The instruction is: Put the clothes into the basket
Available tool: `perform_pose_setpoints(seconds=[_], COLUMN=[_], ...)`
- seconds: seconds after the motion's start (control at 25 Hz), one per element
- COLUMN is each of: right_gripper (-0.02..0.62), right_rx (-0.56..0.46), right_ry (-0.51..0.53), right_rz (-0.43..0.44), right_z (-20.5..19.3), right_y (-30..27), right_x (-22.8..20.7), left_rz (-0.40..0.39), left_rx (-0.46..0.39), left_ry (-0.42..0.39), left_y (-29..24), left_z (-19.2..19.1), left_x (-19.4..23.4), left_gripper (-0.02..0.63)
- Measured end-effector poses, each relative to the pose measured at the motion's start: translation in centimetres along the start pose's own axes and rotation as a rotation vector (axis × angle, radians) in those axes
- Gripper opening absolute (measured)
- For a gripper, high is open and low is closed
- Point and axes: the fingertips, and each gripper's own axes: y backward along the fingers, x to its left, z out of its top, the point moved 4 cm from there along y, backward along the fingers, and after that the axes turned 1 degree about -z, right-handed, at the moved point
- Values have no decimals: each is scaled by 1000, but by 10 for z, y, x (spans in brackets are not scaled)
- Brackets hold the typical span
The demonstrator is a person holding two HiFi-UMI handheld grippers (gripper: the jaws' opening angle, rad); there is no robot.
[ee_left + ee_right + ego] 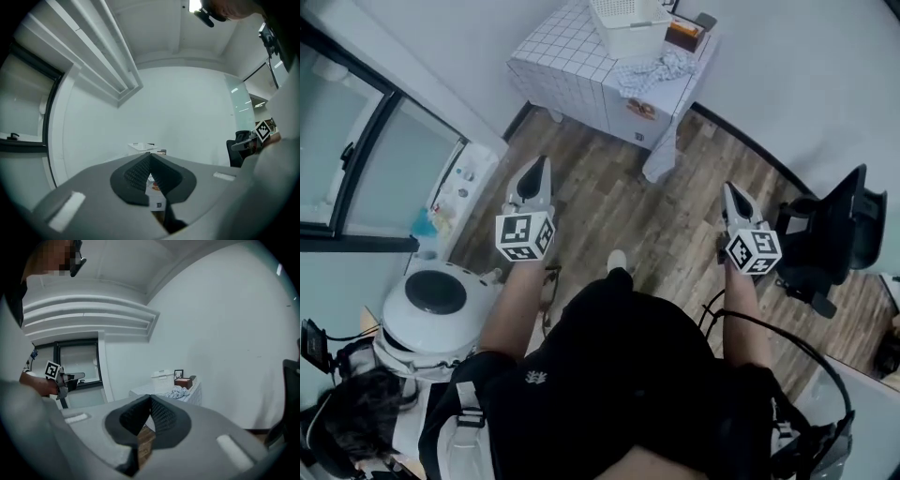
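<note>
A white slatted basket [630, 25] stands on a small table with a white checked cloth [567, 70] at the far wall. Crumpled pale blue-and-white clothes [654, 71] lie on the table beside the basket, with one piece hanging over the front edge [662, 155]. From the right gripper view the basket [162, 381] and the clothes [177, 392] show far ahead. My left gripper [538, 168] and right gripper [732, 191] are held over the wood floor, well short of the table. Both are shut with nothing between the jaws [150, 156] [150, 398].
A brown box [684, 34] sits on the table beside the basket. A black office chair [830, 239] stands at the right. A round white appliance [436, 305] and a shelf of bottles [450, 202] are at the left by a glass door.
</note>
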Motion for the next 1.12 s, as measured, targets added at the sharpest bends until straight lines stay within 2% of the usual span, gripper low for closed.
perform_pose_setpoints(seconds=[0.24,0.48,0.6,0.72,0.88,1.12], right_gripper=[2,2,2,2,2,2], right_rx=[6,43,44,33,36,24], right_ry=[76,90,77,51,31,30], right_rz=[13,36,51,53,60,128], right_z=[41,47,48,48,50,85], right_y=[-80,-134,-159,-191,-243,-327], right_x=[5,1,-11,-28,-51,-82], left_rz=[-18,-3,16,38,103,134], left_rx=[-14,-2,4,-10,-38,-33], left_ry=[12,47,55,28,5,26], left_y=[-67,-106,-124,-144,-177,-243], left_z=[-5,-20,-27,-23,-11,6], left_x=[50,78,88,100,127,138], left_gripper=[6,5,6,6,6,6])
